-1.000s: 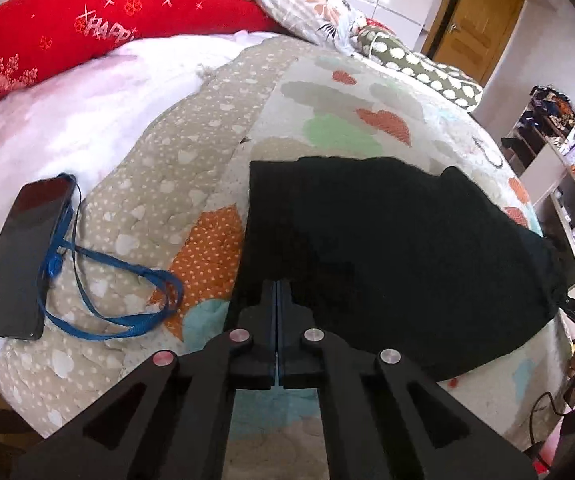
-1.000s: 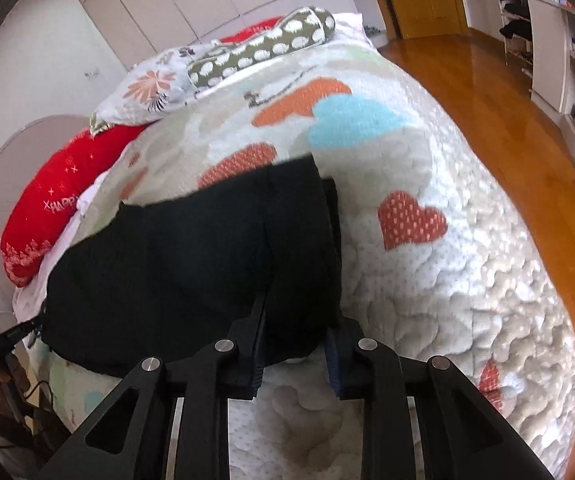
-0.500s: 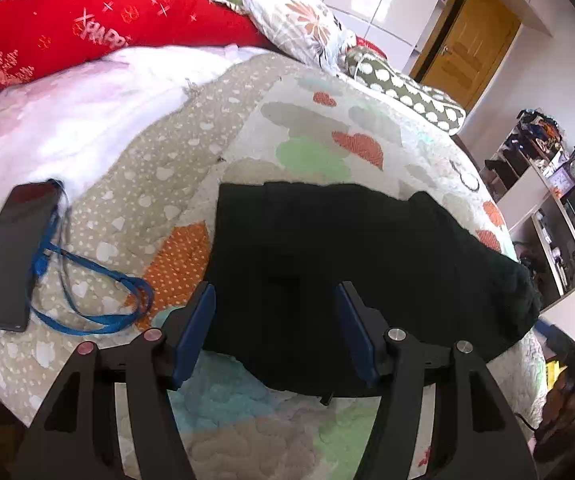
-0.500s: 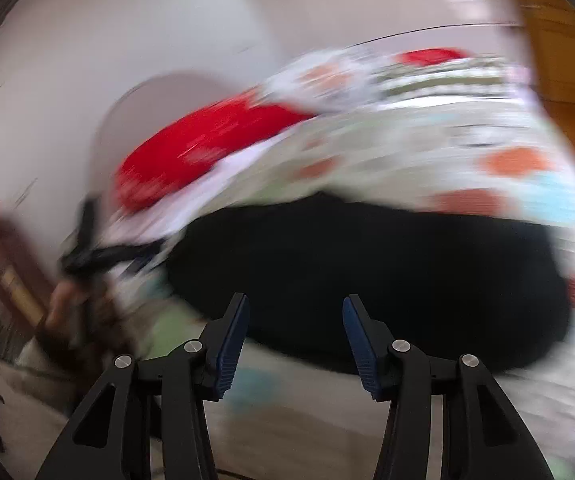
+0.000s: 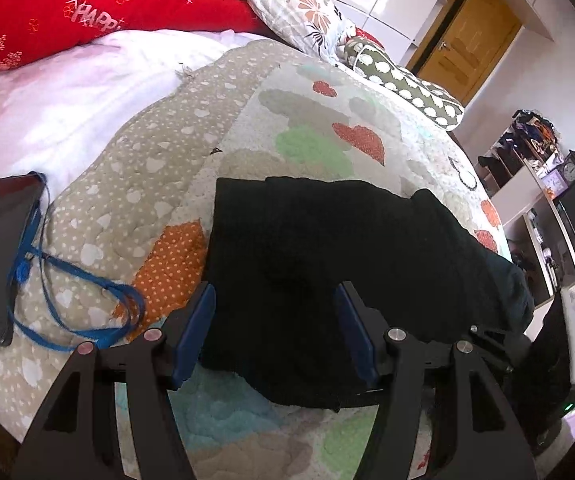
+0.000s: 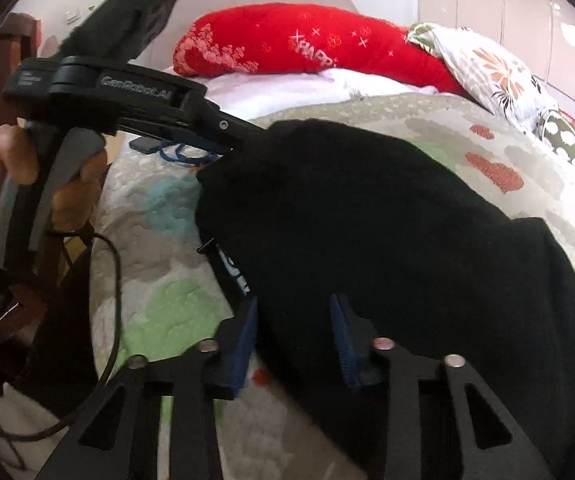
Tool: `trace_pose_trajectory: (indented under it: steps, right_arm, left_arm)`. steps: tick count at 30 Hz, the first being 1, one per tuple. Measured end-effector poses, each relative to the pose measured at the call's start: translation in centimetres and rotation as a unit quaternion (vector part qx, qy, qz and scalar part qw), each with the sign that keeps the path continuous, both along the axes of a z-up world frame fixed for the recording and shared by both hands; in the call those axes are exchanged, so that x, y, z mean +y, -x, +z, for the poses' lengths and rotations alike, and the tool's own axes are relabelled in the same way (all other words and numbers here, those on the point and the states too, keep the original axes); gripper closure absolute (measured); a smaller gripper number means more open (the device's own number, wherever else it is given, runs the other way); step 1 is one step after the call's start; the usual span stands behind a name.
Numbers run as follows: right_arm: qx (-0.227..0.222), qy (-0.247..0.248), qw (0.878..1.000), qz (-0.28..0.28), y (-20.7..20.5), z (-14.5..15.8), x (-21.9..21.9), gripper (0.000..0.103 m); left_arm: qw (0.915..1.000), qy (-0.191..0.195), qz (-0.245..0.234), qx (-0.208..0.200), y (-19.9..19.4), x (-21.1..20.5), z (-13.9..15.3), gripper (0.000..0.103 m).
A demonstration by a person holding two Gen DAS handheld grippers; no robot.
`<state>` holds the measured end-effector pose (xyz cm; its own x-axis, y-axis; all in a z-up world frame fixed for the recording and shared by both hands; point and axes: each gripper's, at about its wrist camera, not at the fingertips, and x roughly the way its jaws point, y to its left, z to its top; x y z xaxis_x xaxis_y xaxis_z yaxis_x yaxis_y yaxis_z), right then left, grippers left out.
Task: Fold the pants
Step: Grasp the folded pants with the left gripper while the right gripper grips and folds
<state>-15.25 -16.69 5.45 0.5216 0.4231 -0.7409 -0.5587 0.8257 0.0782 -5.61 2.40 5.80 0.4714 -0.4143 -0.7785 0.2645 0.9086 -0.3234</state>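
Left gripper [image 5: 275,320]: blue-padded jaws parted, angled downward. Right gripper [image 6: 293,336]: jaws apart, just been closing, black cloth between them.

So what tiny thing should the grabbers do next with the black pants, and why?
Probably pinch the right gripper shut on the near edge of the folded black fabric pants. Its jaws have just been closing with cloth between them, and the left gripper sits open.

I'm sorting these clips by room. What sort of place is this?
Most likely a home bedroom: a bed under a heart-patterned quilt, pillows at its head, and a wooden door beyond.
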Motion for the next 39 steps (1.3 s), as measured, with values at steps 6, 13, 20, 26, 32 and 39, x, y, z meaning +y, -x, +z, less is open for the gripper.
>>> trace_pose_trajectory:
  steps: [6, 13, 20, 26, 32, 39]
  right_arm:
    - [0.032, -0.086, 0.996, -0.013, -1.5, 2.2, -0.8, 0.097]
    - [0.043, -0.076, 0.996, -0.003, -0.1, 0.1, 0.7, 0.088]
    - [0.008, -0.104, 0.991, -0.082, 2.5, 3.8, -7.0, 0.055]
    - [0.019, -0.065, 0.976, -0.207, 0.7, 2.8, -14.6, 0.053]
    - [0.051, -0.065, 0.957, -0.279, 0.0, 1.0, -19.2, 0.052]
    - [0.003, -0.058, 0.973, -0.224, -6.0, 3.9, -15.5, 0.049]
  left_arm:
    - [0.9996, -0.005, -0.008, -0.027, 0.3, 0.3, 1.6, 0.042]
    - [0.9993, -0.027, 0.014, -0.023, 1.1, 1.2, 1.6, 0.042]
    - [0.9961, -0.023, -0.007, -0.085, 3.0, -1.1, 5.3, 0.040]
    - [0.9955, -0.044, -0.038, -0.074, 1.9, -5.9, 3.1, 0.036]
    - [0.9974, -0.066, -0.020, -0.021, -0.5, -6.6, -0.2, 0.036]
    - [0.9939, -0.099, 0.011, -0.047, -3.7, -6.8, 0.7, 0.036]
